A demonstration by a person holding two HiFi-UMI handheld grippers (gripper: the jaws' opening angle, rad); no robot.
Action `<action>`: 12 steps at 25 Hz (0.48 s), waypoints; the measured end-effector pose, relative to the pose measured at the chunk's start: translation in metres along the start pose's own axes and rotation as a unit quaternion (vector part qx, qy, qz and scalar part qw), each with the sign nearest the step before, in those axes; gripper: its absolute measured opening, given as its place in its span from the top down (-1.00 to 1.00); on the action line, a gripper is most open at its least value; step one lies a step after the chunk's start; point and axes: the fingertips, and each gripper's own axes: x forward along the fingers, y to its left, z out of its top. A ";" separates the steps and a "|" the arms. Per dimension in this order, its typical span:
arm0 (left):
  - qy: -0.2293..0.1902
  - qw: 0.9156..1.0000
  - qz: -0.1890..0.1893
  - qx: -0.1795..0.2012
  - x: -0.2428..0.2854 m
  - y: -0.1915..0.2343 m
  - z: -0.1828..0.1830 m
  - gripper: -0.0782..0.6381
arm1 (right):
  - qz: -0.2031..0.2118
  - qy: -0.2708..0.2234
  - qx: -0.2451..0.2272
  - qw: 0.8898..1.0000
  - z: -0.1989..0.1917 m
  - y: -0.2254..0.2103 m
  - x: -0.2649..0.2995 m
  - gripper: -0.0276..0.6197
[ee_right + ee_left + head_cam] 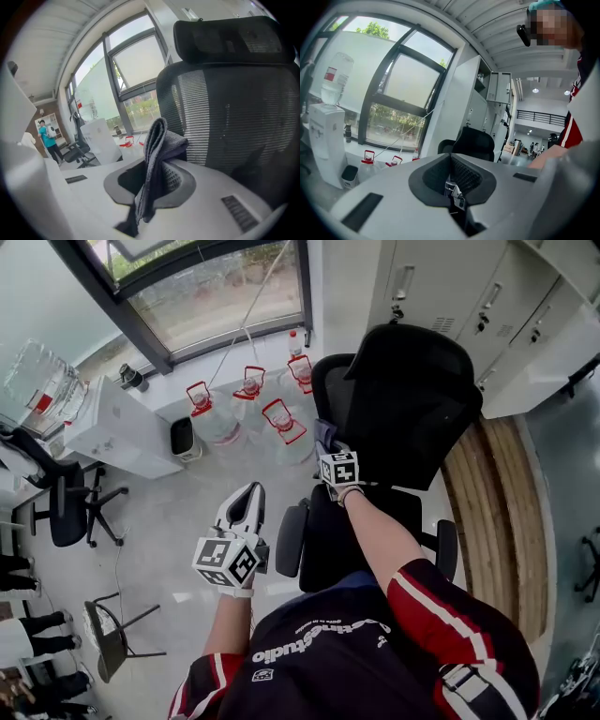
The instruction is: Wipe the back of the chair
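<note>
The right gripper is clenched on a grey cloth, whose fold stands up out of the jaws. The left gripper is closed on nothing; in the head view it hangs over the floor at 7 o'clock from the right one. The black chair has its mesh back near the cloth, at 1 to 3 o'clock. The cloth looks ready at the back's edge, so most wiping probably remains, though the mesh shows no trace either way. Whether cloth touches mesh is unclear, and the back's rear face is hidden.
</note>
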 end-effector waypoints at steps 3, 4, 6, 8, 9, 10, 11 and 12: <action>0.009 1.000 0.001 -0.002 0.003 0.003 -0.008 0.71 | 0.001 0.001 -0.006 1.000 0.002 -0.005 0.015 0.73; 0.013 1.000 0.000 -0.001 0.005 0.003 -0.010 0.71 | -0.002 0.000 -0.005 1.000 0.002 -0.010 0.017 0.73; 0.019 1.000 -0.001 0.001 0.009 0.003 -0.014 0.71 | -0.010 0.000 0.000 1.000 0.003 -0.024 0.020 0.73; 0.022 1.000 -0.002 0.004 0.013 0.001 -0.015 0.71 | -0.018 0.000 0.002 1.000 0.005 -0.040 0.018 0.73; 0.023 1.000 -0.002 0.006 0.015 0.000 -0.015 0.71 | -0.021 -0.001 0.002 1.000 0.006 -0.047 0.017 0.73; 0.024 1.000 -0.002 0.007 0.017 -0.001 -0.015 0.71 | -0.024 -0.001 0.001 1.000 0.006 -0.054 0.015 0.73; 0.024 1.000 -0.003 0.008 0.019 -0.002 -0.016 0.71 | -0.026 -0.002 -0.001 1.000 0.006 -0.060 0.012 0.73; 0.024 1.000 -0.004 0.009 0.021 -0.005 -0.016 0.71 | -0.026 -0.002 -0.004 1.000 0.006 -0.066 0.009 0.73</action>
